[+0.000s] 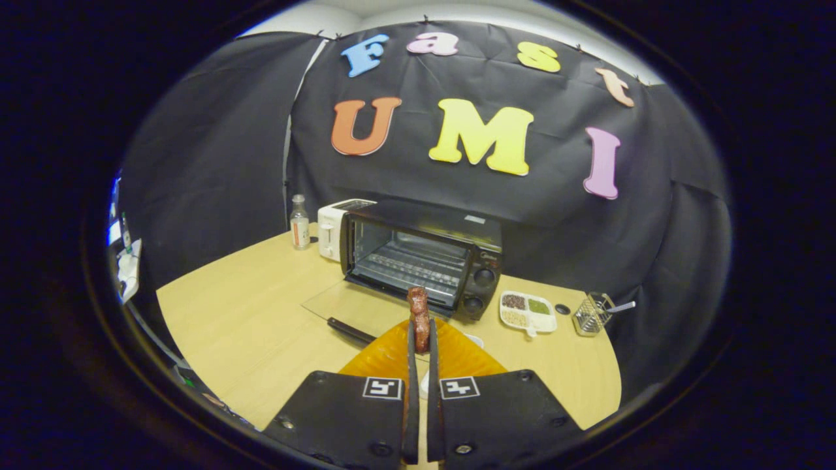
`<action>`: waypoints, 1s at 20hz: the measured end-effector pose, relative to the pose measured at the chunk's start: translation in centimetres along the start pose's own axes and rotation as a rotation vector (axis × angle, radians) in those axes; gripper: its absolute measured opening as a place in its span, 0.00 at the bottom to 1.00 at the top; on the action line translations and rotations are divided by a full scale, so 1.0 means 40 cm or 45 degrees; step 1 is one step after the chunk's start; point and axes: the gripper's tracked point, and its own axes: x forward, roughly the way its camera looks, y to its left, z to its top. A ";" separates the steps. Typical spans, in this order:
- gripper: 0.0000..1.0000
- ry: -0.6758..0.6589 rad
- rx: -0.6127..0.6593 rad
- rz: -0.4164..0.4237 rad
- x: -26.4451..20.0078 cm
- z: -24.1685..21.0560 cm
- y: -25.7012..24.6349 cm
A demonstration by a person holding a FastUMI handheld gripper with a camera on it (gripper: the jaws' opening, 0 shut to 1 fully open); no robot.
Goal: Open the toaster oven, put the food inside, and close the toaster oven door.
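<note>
Pale wooden tabletop [261, 326] fills the booth floor, backed by black cloth walls. Near the far side stands a black toaster oven [424, 261] with its glass door [353, 307] folded down flat toward the viewer, showing a wire rack [408, 271] inside. The gripper [422, 343] has its two fingers clenched on a reddish-brown sausage-like piece of food [418, 318], which stands upright between the tips, above an orange ribbed plate [392, 356] just ahead of the open door. A white slot toaster [333, 228] and a clear bottle [300, 222] sit left of the oven; a white divided dish of seasonings [528, 312] and a small wire basket [591, 316] sit right. To place the food well, it likely needs carrying forward over the lowered door, kept level and high enough to clear the door's handle, then set on the rack before the fingers let go.
</note>
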 end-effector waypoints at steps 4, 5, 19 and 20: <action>0.08 -0.026 0.010 0.002 0.080 -0.010 0.093; 0.08 -0.026 0.046 0.015 0.100 -0.012 0.115; 0.08 -0.236 0.635 -0.060 0.411 0.111 0.124; 0.08 -0.234 0.736 -0.021 0.431 0.113 0.123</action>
